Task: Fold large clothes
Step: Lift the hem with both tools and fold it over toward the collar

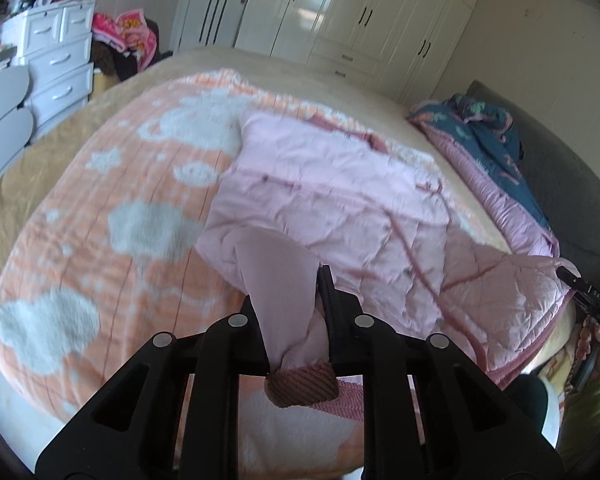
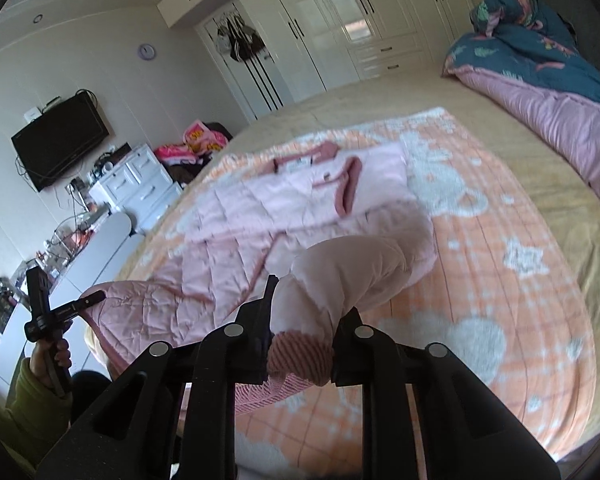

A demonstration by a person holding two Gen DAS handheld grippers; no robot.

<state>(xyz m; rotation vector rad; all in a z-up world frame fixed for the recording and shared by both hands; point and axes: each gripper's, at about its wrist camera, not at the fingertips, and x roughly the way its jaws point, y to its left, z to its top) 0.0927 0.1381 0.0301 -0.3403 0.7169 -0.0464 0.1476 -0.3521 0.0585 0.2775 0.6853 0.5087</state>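
Ribbed cuffs (image 1: 302, 385) of pink jacket (image 1: 332, 188) pinched in each hand-held gripper: left (image 1: 296, 320), right (image 2: 302, 334).

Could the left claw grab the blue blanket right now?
Probably not. The left claw is shut on the pink jacket, and the blue blanket lies far across the bed.

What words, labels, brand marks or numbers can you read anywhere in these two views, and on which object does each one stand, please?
"DAS": white letters, possibly incomplete, on the black right gripper at the edge of the left wrist view.
White print on the left gripper: too small to read.
Yellow-and-pink print on the cloth pile: blurred, unreadable.
Tag on the pink jacket: unreadable.
Wall clock: no readable numerals.
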